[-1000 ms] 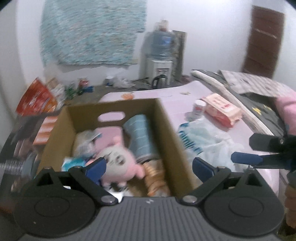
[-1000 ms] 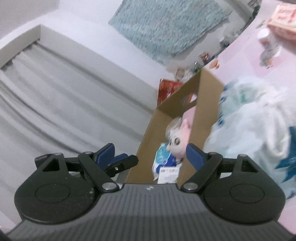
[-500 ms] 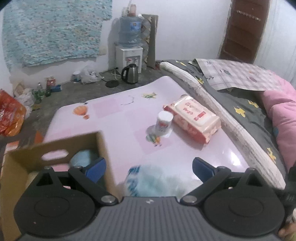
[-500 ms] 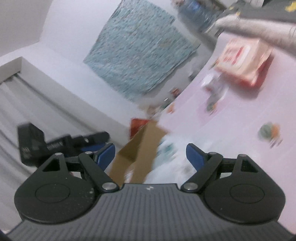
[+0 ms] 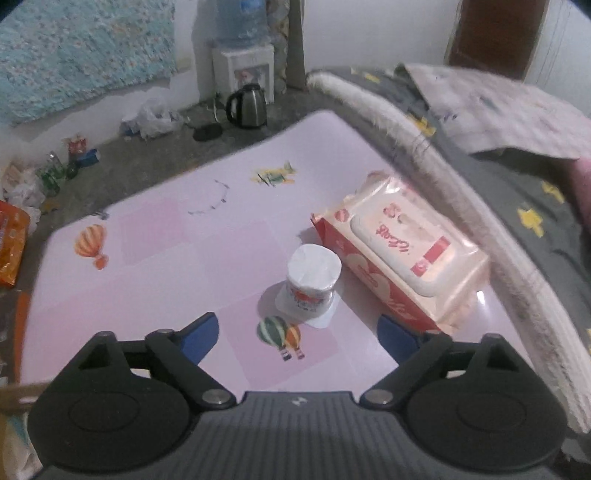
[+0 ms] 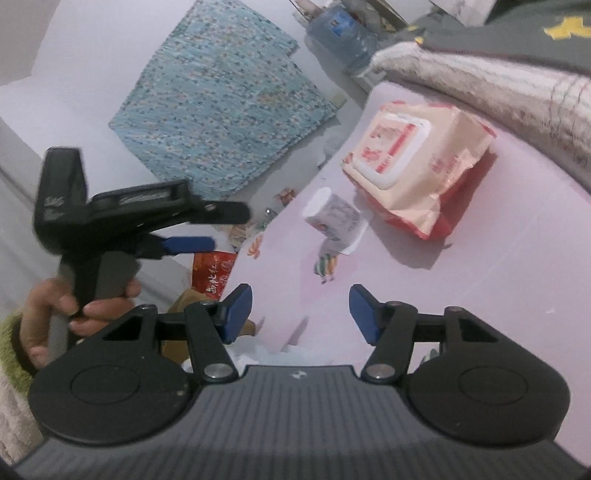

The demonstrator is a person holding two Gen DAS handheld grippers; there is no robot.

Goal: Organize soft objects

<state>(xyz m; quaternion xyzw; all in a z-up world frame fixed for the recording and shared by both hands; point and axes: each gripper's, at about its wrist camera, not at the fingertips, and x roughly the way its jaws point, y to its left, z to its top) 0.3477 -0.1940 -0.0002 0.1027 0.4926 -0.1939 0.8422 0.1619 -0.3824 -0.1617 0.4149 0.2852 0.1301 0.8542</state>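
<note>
I am reaching for the tissue roll (image 5: 313, 271); left gripper (image 5: 297, 332) jaws wide, empty, just narrowing. Right gripper (image 6: 301, 314) jaws part-open, empty, also closing. Next: straddle roll, close gently.

Pink balloon-printed table (image 5: 166, 236), red-and-cream wipes pack (image 5: 399, 254), white tissue roll (image 5: 314, 275).

A: The cardboard box (image 5: 14, 395)?
B: In the left wrist view only a blurred sliver of its rim shows at the left edge; the gripper body hides the rest. In the right wrist view a brown corner (image 6: 184, 306) peeks out behind the right gripper's finger.

A: And the white plastic (image 6: 266, 354) at the pink table's (image 5: 166, 258) near edge?
B: Mostly hidden; what it is cannot be told.

A: The water bottle (image 5: 240, 18) on the dispenser?
B: Its top is cut off.

A: The wipes pack's (image 5: 399, 251) label?
B: Too blurred to read.
</note>
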